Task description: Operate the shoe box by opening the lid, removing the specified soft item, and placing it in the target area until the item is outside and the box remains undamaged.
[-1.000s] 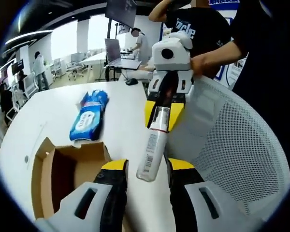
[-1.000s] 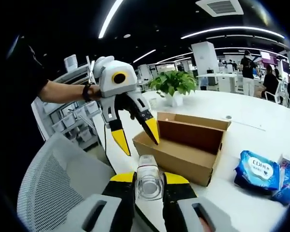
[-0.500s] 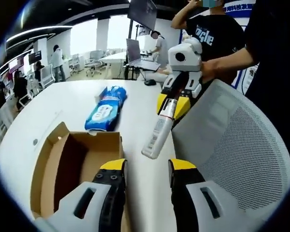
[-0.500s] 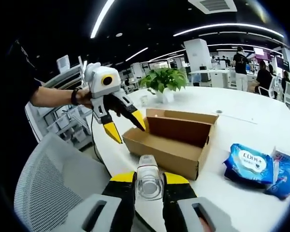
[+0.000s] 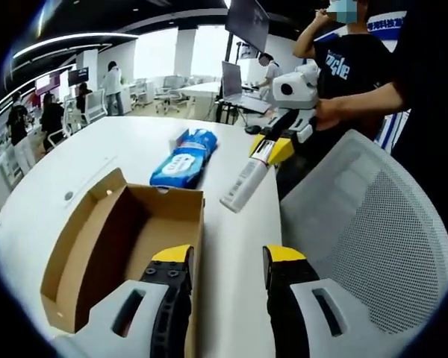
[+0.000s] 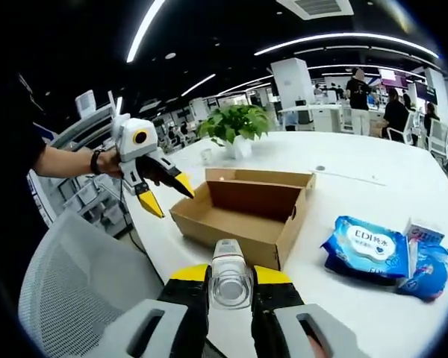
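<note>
Right claw [image 6: 230,287] pinches a bottle [image 6: 229,274], carrying it clear of the box [image 6: 239,216]; left claw [image 5: 228,280] hangs spread beside it.

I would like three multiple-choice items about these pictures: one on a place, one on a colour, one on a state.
1. Where do the blue wipes packs lie?
A. inside the box
B. on the table beside the box
C. on the chair

2. What colour are the tips of the tongs?
A. yellow
B. red
C. green

3. What state are the right tongs in?
A. open and empty
B. shut on a clear bottle
C. shut on the box wall

Answers:
1. B: the wipes packs rest on the white table, apart from the cardboard box.
2. A: the left tongs show yellow tips.
3. B: the right tongs clamp the clear bottle.
</note>
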`<state>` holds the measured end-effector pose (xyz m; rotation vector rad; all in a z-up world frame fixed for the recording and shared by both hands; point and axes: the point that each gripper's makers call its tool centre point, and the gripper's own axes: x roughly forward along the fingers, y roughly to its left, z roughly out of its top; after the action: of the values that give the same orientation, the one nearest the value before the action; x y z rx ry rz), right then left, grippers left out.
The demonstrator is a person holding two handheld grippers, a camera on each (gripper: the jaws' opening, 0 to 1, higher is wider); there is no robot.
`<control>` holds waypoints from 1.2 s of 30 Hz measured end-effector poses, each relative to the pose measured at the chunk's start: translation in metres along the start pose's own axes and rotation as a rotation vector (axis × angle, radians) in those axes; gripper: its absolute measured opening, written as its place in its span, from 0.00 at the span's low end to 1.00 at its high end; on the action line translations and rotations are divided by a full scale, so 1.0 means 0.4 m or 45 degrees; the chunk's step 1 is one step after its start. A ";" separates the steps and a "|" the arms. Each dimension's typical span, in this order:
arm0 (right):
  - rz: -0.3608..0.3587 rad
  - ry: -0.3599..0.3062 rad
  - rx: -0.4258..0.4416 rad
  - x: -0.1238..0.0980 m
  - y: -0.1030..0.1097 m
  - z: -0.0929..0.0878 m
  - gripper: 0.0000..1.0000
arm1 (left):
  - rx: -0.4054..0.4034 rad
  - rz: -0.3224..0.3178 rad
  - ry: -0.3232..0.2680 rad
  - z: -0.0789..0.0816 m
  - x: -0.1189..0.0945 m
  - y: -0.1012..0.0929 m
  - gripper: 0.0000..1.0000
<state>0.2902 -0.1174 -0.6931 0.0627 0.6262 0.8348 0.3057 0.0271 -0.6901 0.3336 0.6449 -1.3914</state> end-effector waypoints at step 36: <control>-0.248 -0.017 0.112 -0.049 -0.245 0.065 0.16 | -0.221 0.225 -0.060 -0.101 -0.090 0.025 0.38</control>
<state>0.3603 -0.1931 -0.6905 0.0862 0.6452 0.6184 0.3048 0.0808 -0.7020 0.2137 0.6760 -1.1627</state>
